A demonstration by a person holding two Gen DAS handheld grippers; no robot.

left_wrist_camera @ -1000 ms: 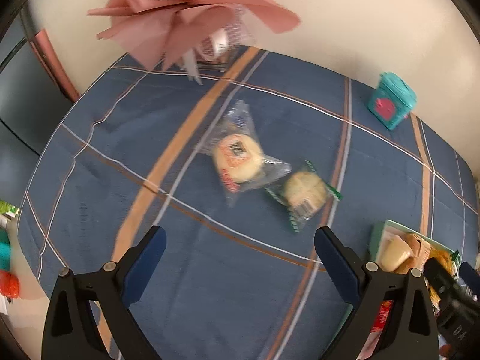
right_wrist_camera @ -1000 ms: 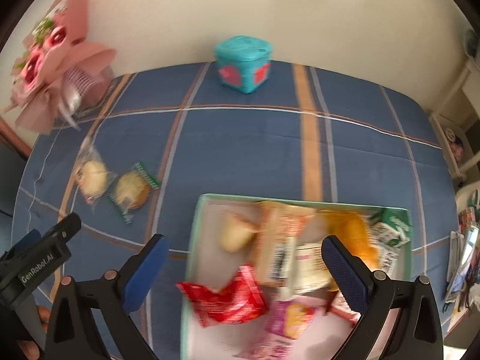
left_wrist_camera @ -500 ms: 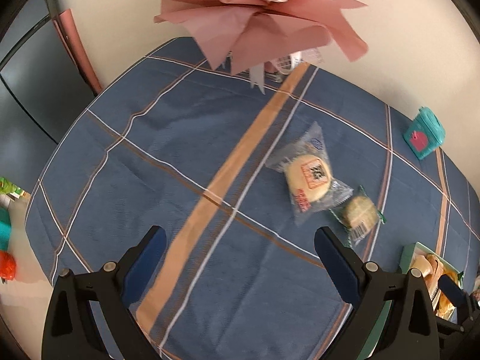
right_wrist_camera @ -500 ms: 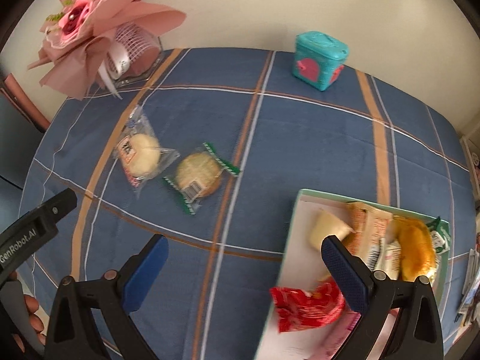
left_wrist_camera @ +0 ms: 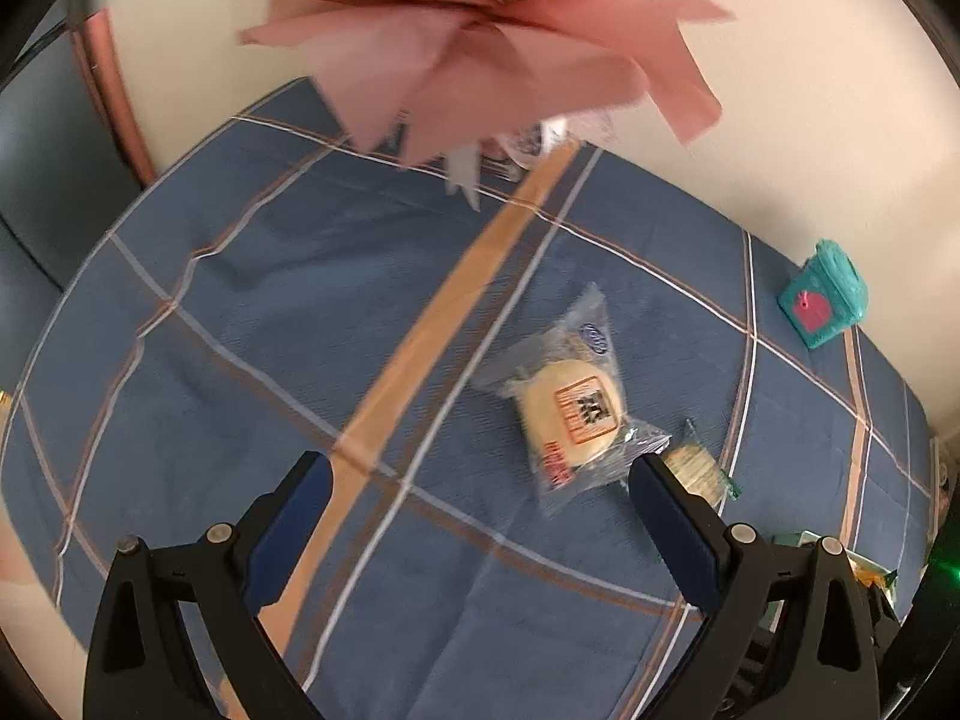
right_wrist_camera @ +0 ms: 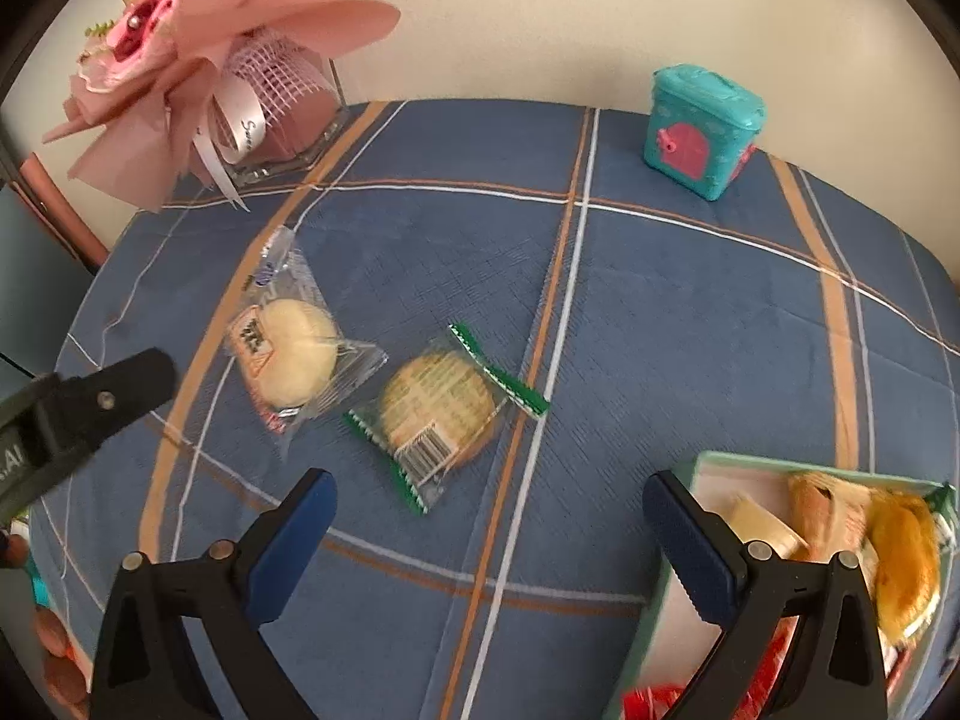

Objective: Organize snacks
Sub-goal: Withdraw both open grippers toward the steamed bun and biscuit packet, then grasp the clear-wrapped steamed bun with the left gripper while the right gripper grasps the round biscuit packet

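I see the table (right_wrist_camera: 690,312) under a blue woven cloth crossed by orange and white stripes, filling both views. At its far left corner stands a bouquet (right_wrist_camera: 180,54) in stiff pink paper with a white ribbon, set in a clear glass vase (right_wrist_camera: 282,120); in my left view its pink wrap (left_wrist_camera: 480,48) hangs blurred overhead. At the near right edge sits a shallow tray (right_wrist_camera: 708,468) with a pale green rim, holding a heap of wrapped snacks, among them a golden-orange pack (right_wrist_camera: 906,564) and a red crinkled one at the bottom edge. A small teal box (right_wrist_camera: 699,129) with a pink door stands by the far wall.

Out on the bare cloth lie two snacks, just beside each other, corners nearly touching. The round pale bun (right_wrist_camera: 297,354) is sealed in a clear glossy wrapper with an orange-bordered label; my left view shows it too (left_wrist_camera: 573,414). The flatter round biscuit (right_wrist_camera: 441,411) sits in clear film with green serrated ends and a barcode facing up.

My right gripper (right_wrist_camera: 486,531) hovers spread wide and empty, just this side of the biscuit. My left gripper (left_wrist_camera: 477,507) is likewise spread wide with nothing between its blue pads, the bun just beyond its right fingertip.
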